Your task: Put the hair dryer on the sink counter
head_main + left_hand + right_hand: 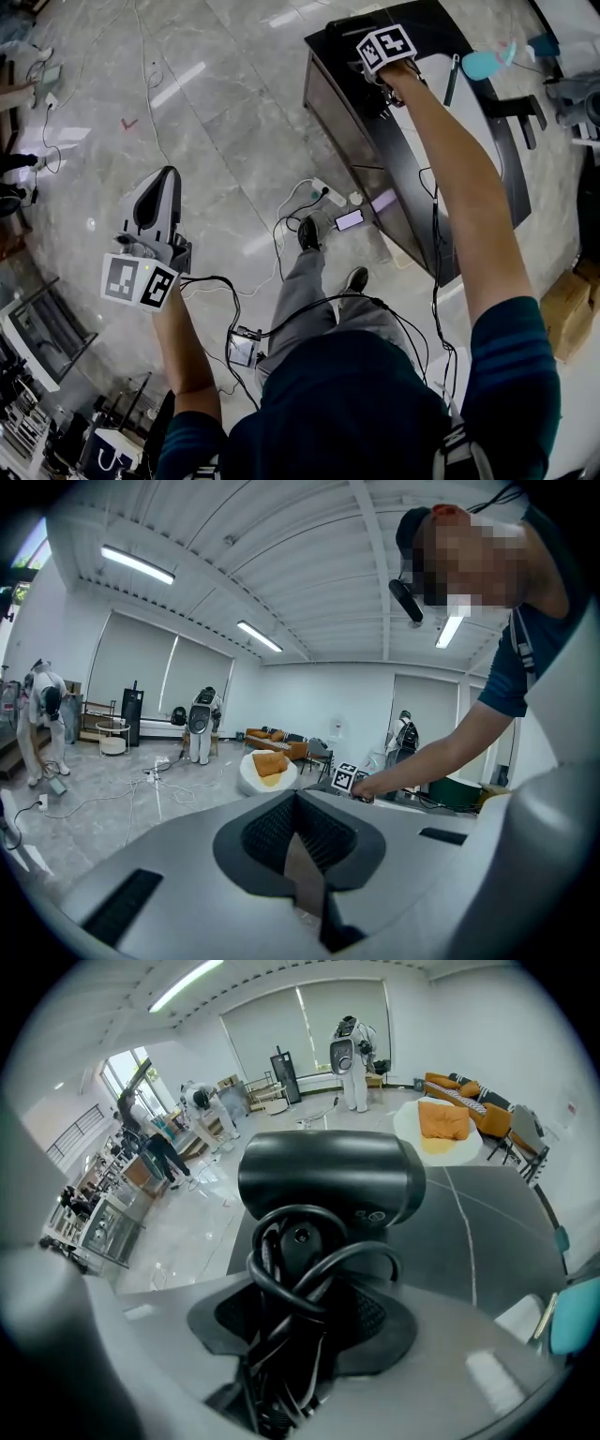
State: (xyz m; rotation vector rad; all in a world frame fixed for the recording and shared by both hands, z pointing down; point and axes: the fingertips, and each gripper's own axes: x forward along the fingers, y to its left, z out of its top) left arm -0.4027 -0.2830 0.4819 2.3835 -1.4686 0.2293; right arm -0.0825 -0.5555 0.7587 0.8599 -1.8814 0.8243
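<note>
Gripping the hair dryer (pixel 323 1180) by its cord-wrapped handle, the right tongs (pixel 300 1330) are held above the dark tabletop (pixel 492 1232); the left tongs (pixel 302 855) are seen closed and empty.

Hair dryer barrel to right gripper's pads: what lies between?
The hair dryer's handle, wrapped in its looped black cord, running into the right gripper; right gripper view shows it.

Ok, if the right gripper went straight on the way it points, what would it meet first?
The right gripper already has the hair dryer between its jaws. Pushed on, the dryer would probably meet the dark counter just beyond it, though depth there is hard to judge.
</note>
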